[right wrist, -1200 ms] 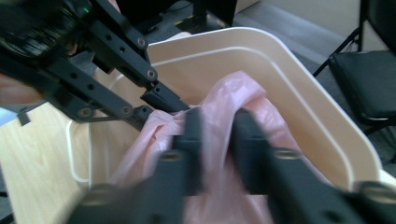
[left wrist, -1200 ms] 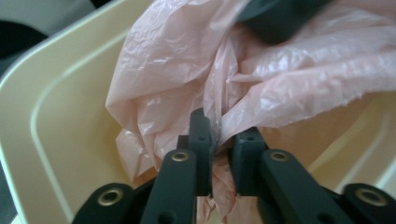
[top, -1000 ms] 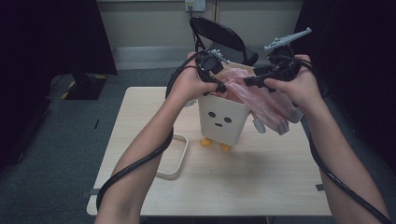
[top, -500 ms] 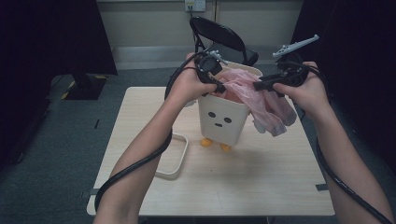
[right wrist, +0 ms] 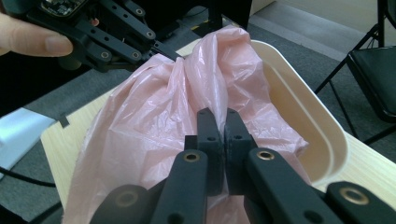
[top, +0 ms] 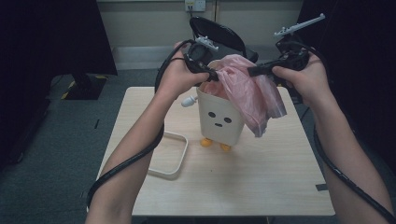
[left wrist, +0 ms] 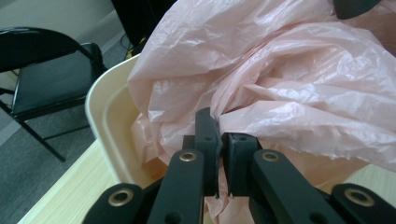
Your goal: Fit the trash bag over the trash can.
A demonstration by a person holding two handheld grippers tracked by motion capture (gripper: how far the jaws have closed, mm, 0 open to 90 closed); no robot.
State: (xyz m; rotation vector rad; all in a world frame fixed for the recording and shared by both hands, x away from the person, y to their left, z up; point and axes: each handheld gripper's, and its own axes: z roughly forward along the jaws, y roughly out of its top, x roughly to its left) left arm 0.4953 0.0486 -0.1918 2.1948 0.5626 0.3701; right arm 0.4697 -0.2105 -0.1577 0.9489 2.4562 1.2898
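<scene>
In the upper centre of the high view, the left gripper (top: 212, 73) is pinching the thin, crinkled pink plastic bag (top: 250, 93) at the near-left edge of the cream bin's mouth. In the left gripper view its two black jaws are sitting almost together, with only a sliver of gap, and a fold of the pink film is running down between them, so this tool is clamped on the bag. The right gripper (top: 252, 71) is coming in from the upper right of the high view and is touching the bag's top on the opposite side. In the right gripper view (right wrist: 223, 123) its jaws are pressed close with pink plastic gathered between them, so it too is gripping the bag.

The bag is lying partly inside and partly over the rim of the tall cream-coloured plastic bin with a simple face and small orange feet (top: 219, 122), which is standing upright near the middle of the light wooden table (top: 261, 182). A long flap of the bag is hanging down the bin's right side in the high view.

A shallow cream rectangular tray (top: 169, 155) is lying on the table at the lower left of the bin, apart from it. A black folding chair (top: 219, 32) is standing beyond the table's far edge.
</scene>
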